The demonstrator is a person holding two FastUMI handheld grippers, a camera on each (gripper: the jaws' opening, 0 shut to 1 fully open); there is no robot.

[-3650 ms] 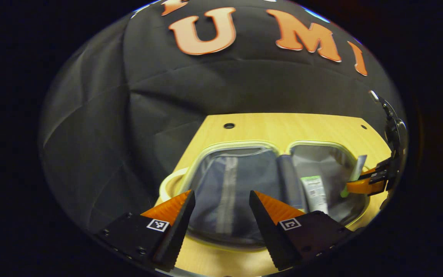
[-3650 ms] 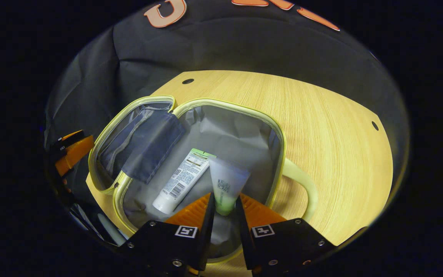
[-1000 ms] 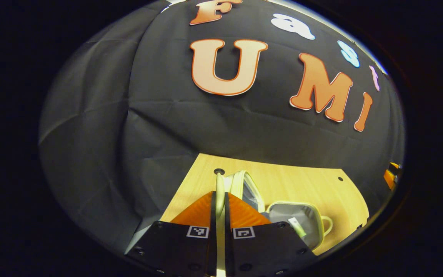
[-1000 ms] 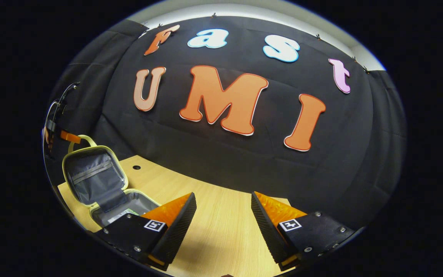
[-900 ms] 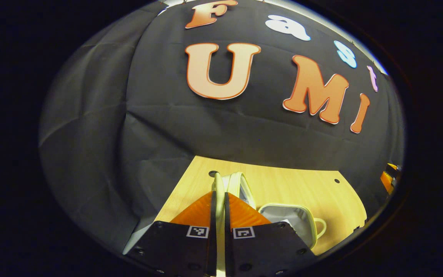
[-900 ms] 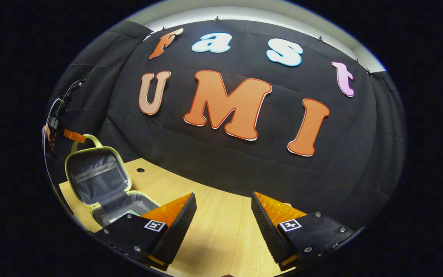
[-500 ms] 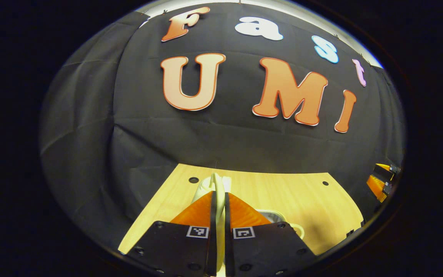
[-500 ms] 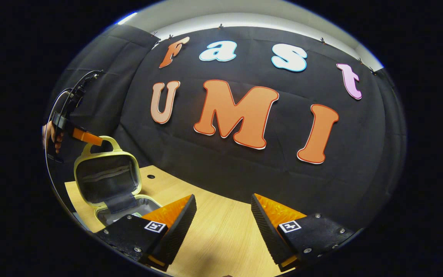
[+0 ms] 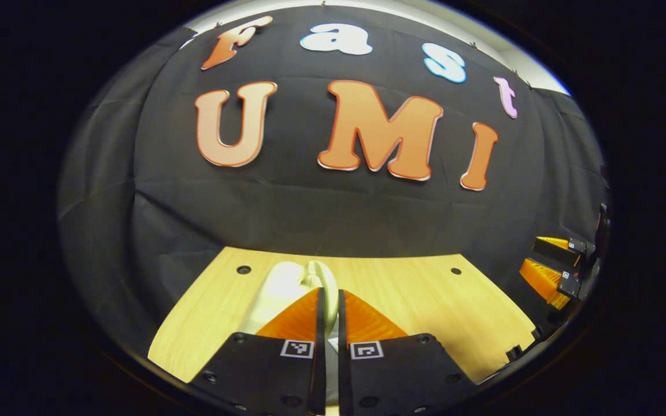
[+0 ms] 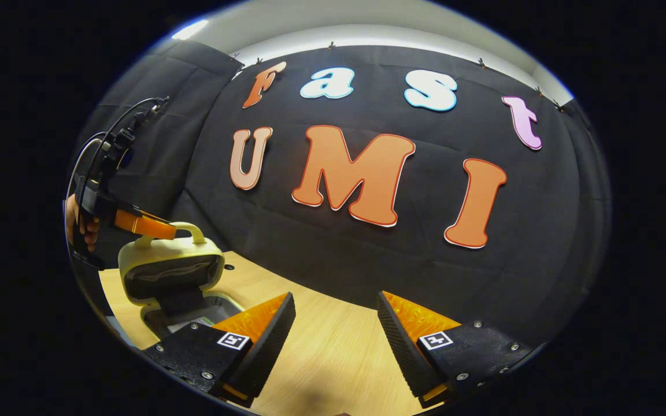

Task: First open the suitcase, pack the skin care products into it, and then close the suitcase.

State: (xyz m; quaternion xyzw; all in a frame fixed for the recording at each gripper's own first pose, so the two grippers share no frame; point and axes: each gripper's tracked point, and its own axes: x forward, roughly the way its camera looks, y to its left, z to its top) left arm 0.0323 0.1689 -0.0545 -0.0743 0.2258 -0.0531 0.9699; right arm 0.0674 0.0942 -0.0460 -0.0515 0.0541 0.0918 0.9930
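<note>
The pale yellow suitcase stands at the table's left end in the right gripper view. Its lid [image 10: 168,251] tilts forward over the base [image 10: 156,315], with the grey lining facing down. Inside the base a pale tube [image 10: 189,324] shows. My left gripper [image 9: 328,292] is shut on the lid's handle [image 9: 326,277], and from the side it [image 10: 165,231] pinches the handle [image 10: 195,231] at the lid's top. My right gripper [image 10: 336,326] is open above bare wood, right of the suitcase, holding nothing.
The wooden table [image 10: 333,358] has small holes near its back edge [image 9: 244,270]. A hand [image 10: 81,222] holds the left gripper at the far left. The right gripper [image 9: 552,266] shows at the table's right end, its fingers apart.
The left gripper has swung the lid by its handle from upright to tilted over the base. The right gripper stays open and has hardly moved.
</note>
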